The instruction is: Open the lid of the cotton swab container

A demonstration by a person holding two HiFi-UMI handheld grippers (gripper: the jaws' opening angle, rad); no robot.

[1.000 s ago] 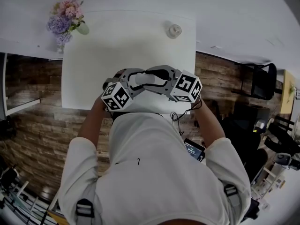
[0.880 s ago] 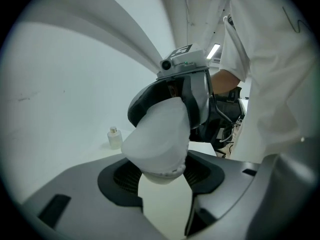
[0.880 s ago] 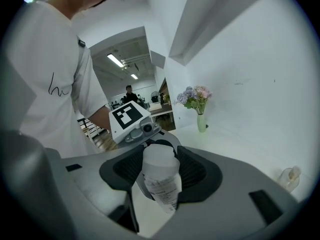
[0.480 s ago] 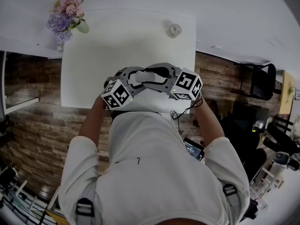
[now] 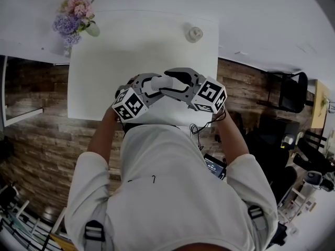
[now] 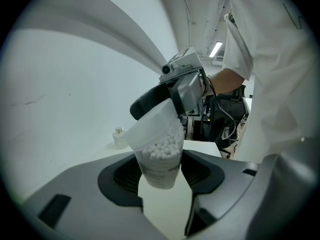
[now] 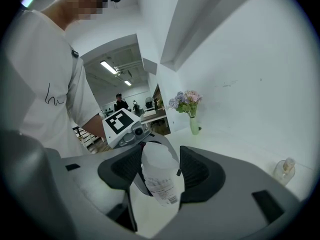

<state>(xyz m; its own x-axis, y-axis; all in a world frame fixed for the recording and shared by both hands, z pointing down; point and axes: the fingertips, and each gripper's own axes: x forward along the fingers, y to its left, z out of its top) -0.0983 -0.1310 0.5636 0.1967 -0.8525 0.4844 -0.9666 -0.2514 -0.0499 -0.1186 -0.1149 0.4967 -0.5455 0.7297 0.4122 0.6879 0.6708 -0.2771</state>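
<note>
The person holds both grippers close together over the near edge of the white tabletop (image 5: 131,46). The left gripper (image 6: 161,173) has its jaws grasping the cotton swab container (image 6: 160,161) by its lower part, with a dark pad pressed on each side. The container is up in the air, a bit above the tabletop. You can see the little white swab tips through its clear wall. Its lid (image 6: 150,124) looks tipped up on one side. The right gripper (image 7: 159,173) comes from the other side, and its jaws sit around the top of the container. They have just been opening, and now they are let go, with a small gap beside the lid. Far back on the tabletop there is a small bottle (image 5: 194,33). A vase of pink and purple flowers (image 5: 73,20) stands at the back left corner.
</note>
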